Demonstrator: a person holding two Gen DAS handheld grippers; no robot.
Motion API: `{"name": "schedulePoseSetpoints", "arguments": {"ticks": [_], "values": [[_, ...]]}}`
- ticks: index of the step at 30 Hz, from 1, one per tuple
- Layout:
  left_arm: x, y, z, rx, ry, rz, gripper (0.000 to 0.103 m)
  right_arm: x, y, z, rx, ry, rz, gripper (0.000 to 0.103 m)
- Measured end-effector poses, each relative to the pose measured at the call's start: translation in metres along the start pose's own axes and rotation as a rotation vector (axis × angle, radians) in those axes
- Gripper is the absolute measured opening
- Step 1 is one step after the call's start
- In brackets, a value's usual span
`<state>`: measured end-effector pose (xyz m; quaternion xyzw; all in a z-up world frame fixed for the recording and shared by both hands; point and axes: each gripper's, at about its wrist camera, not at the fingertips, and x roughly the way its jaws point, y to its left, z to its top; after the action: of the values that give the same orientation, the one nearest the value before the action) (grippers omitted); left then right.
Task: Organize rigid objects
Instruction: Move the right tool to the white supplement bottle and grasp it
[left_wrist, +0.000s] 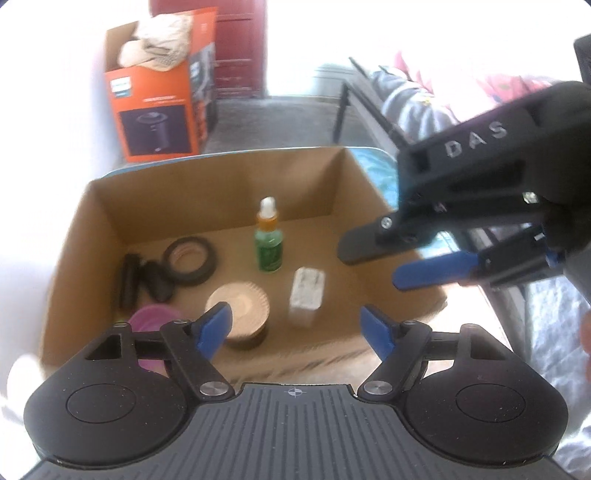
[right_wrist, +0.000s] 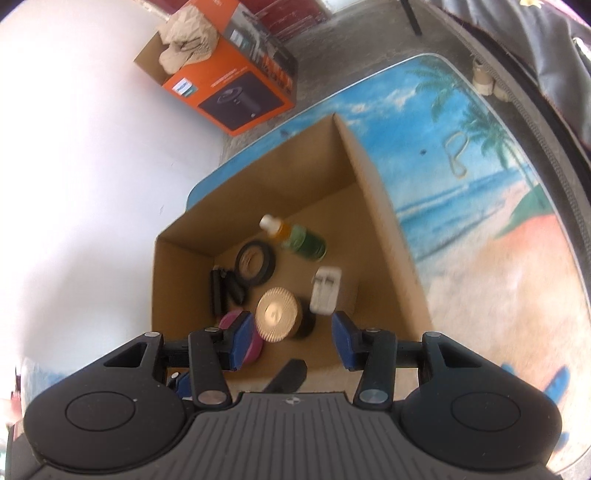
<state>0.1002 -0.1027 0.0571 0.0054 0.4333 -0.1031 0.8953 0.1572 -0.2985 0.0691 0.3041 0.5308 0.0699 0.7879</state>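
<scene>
While both claws hang above the cardboard box (left_wrist: 92, 229), neither holds anything. Left claw (left_wrist: 295, 325): jaws well apart, empty. Right claw (right_wrist: 291, 339): jaws apart, empty; in the left wrist view it reaches in from the right over the box's right wall. The box sits on a worktop (right_wrist: 480, 229) printed with a beach scene. Inside, on the box floor: green dropper bottle (left_wrist: 269, 245) upright towards the back; white charger (left_wrist: 306, 295) in front of it; gold-lidded jar (left_wrist: 243, 314) beside the charger; black ring (left_wrist: 190, 260) left of the bottle; two small black pieces (left_wrist: 142, 280) touching the ring; purple lid (left_wrist: 151, 323) at the near left. An orange carton (left_wrist: 155, 99) stands on the floor beyond.
</scene>
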Motion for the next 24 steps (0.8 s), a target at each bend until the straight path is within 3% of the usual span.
{"name": "schedulePoseSetpoints", "arguments": {"ticks": [7,9,12,16,18,20,24], "values": [[-0.027,0.028,-0.022,-0.088,0.001,0.107,0.077,0.008,0.033,-0.031,-0.075,0.069,0.031,0.052],[-0.034,0.038,-0.027,-0.114,-0.003,0.143,0.077,0.013,0.046,-0.038,-0.105,0.086,0.046,0.062],[-0.044,0.057,-0.035,-0.14,-0.016,0.215,0.078,0.023,0.067,-0.046,-0.149,0.105,0.072,0.068],[-0.053,0.084,-0.041,-0.179,-0.023,0.298,0.091,0.042,0.093,-0.055,-0.17,0.148,0.11,0.081],[-0.055,0.095,-0.045,-0.19,-0.023,0.332,0.096,0.053,0.106,-0.059,-0.178,0.169,0.124,0.093],[-0.052,0.108,-0.048,-0.195,-0.012,0.364,0.099,0.066,0.116,-0.063,-0.181,0.19,0.137,0.098],[-0.033,0.132,-0.057,-0.188,0.059,0.38,0.101,0.096,0.126,-0.068,-0.13,0.244,0.171,0.098]]}}
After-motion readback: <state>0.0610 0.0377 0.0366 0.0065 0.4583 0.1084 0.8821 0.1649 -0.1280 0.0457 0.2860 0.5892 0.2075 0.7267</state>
